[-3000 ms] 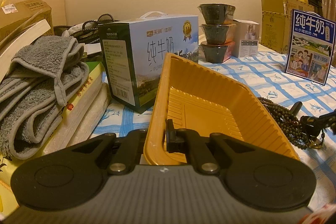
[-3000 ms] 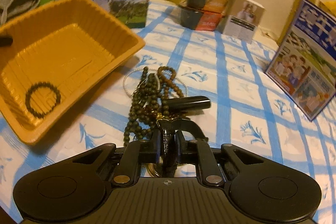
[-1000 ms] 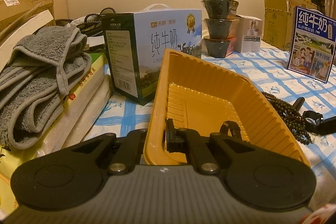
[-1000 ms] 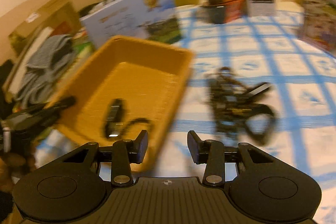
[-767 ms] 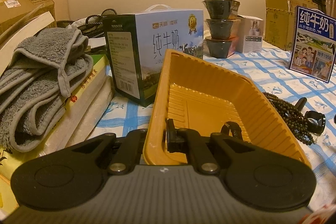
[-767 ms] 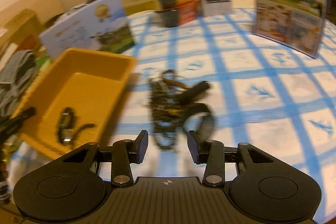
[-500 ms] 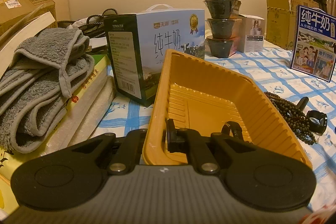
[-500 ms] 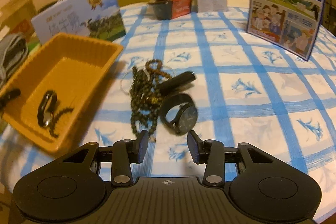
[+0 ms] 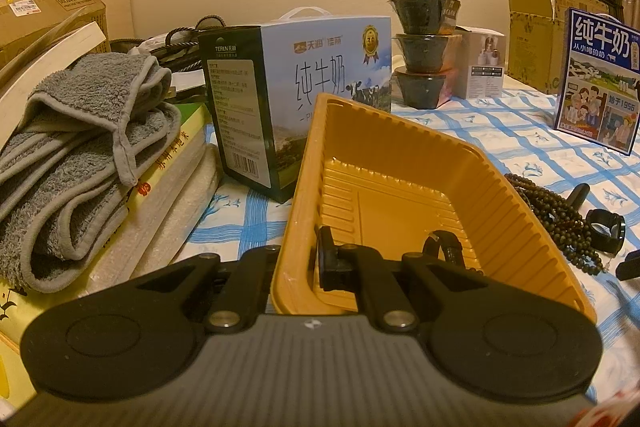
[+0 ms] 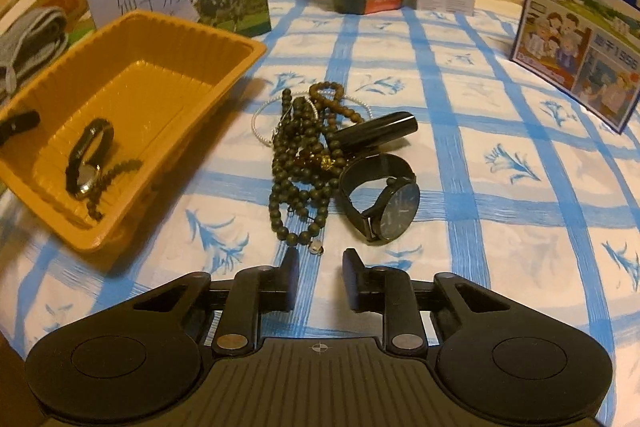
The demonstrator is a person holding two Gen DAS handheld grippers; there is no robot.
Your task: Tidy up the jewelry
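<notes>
— While the left gripper (image 9: 316, 261) is pinching the near rim of the yellow tray (image 10: 224, 39), jaws nearly together on the plastic, what is the right gripper (image 10: 319, 269) doing?

— Its jaws are closing, part open, with nothing between them; only checked cloth is showing in the gap.

— And the jewelry?

— One watch and a small bead bracelet (image 10: 106, 183) are already lying in the tray. The bead strands (image 10: 298, 167) are lying heaped just ahead of the right jaws, running away from them lengthwise, tail end nearest. The black watch (image 10: 384, 199) is sitting ahead and slightly right, touching the beads, dial tilted up.

— So which hand is nearer?

— The right one, clearly; I'm judging it needs only a short push forward.
</notes>
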